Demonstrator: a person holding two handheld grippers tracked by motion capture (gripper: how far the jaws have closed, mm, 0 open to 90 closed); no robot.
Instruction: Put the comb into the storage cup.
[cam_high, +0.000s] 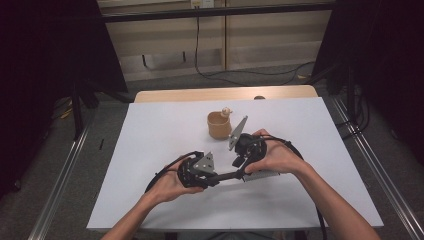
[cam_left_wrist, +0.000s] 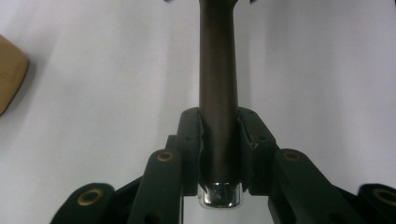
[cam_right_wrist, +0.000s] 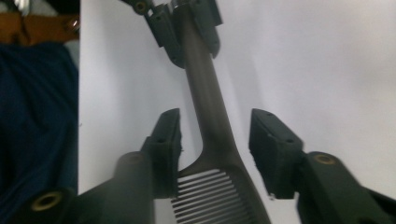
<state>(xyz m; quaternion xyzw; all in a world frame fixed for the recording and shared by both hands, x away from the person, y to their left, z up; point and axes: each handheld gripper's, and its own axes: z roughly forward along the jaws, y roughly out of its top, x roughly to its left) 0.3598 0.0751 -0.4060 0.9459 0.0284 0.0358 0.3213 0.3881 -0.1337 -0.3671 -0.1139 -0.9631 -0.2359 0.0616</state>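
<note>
A dark slotted spatula (cam_high: 229, 175) lies level just above the white table sheet (cam_high: 165, 125), between my two grippers. My left gripper (cam_high: 214, 178) is shut on the far end of its handle (cam_left_wrist: 218, 70); the pads press both sides just above the shiny end cap (cam_left_wrist: 219, 196). My right gripper (cam_right_wrist: 215, 135) stands open around the neck, where the handle widens into the slotted head (cam_right_wrist: 210, 191). A gap shows on each side of the neck. In the right gripper view the left gripper (cam_right_wrist: 187, 23) clamps the handle at the top.
A tan cup (cam_high: 219, 125) with a small pale thing (cam_high: 226, 111) in it stands behind the grippers, mid-table; its edge (cam_left_wrist: 9, 79) shows in the left gripper view. The person's dark blue clothing (cam_right_wrist: 37, 116) borders the sheet's near edge. Cables trail from both grippers.
</note>
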